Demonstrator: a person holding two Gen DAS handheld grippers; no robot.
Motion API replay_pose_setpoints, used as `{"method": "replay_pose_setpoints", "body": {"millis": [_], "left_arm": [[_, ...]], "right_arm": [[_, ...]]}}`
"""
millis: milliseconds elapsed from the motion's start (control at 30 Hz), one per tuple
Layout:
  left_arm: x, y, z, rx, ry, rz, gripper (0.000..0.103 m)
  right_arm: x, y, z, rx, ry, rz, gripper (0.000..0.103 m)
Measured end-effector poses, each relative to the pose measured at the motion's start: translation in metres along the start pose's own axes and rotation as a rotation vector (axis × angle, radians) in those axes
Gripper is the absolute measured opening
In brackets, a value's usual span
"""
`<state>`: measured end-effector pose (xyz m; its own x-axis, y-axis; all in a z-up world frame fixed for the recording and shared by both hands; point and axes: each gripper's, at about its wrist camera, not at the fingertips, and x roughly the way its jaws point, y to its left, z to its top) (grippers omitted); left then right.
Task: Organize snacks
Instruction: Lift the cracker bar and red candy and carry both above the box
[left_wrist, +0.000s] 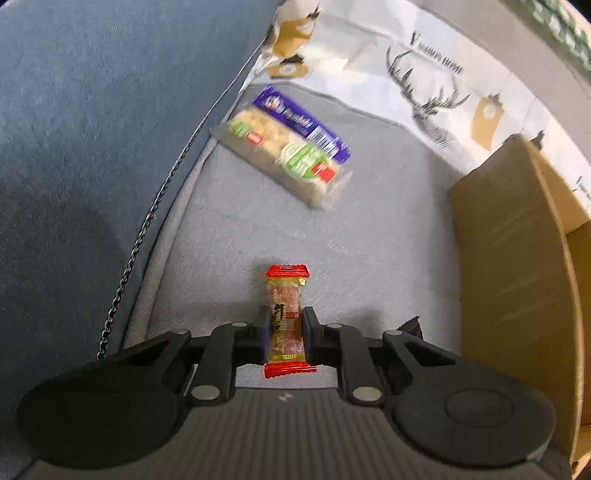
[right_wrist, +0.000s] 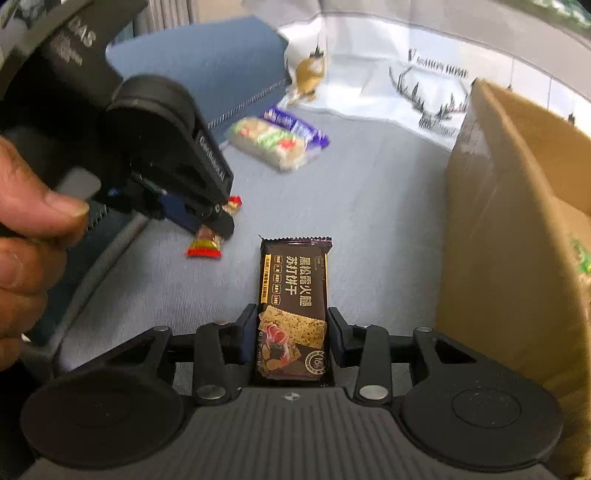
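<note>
My left gripper is shut on a small red-and-yellow candy bar, held above the grey sofa seat. It also shows in the right wrist view, with the candy bar sticking out below its fingers. My right gripper is shut on a dark brown soda cracker packet. A clear packet of pale snacks and a purple bar lie side by side at the seat's back. They also show in the right wrist view: the clear packet and the purple bar.
An open cardboard box stands on the seat at the right, also in the right wrist view. A blue cushion fills the left. A white cloth with a deer print hangs behind. A dark wrapper corner peeks out beside my left gripper.
</note>
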<state>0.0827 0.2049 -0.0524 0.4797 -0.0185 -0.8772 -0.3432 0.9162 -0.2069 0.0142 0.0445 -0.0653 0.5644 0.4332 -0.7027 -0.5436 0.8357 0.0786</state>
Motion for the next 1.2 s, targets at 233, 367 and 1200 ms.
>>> {"method": "replay_pose_setpoints", "body": {"millis": [233,367,1200], "left_arm": [[-0.015,-0.001,0.000,-0.025,-0.034,-0.075,0.018],[-0.026,-0.001,0.001,-0.043,-0.079,-0.113,0.018],[-0.064,-0.075,-0.011,0.095,-0.319,-0.207,0.018]], "right_arm": [[-0.025,0.002,0.003,-0.032,-0.105,-0.022,0.041],[-0.040,-0.003,0.006,-0.023,-0.160,-0.043,0.041],[-0.134,-0.155,0.048,0.125,-0.411,-0.168,0.041]]}}
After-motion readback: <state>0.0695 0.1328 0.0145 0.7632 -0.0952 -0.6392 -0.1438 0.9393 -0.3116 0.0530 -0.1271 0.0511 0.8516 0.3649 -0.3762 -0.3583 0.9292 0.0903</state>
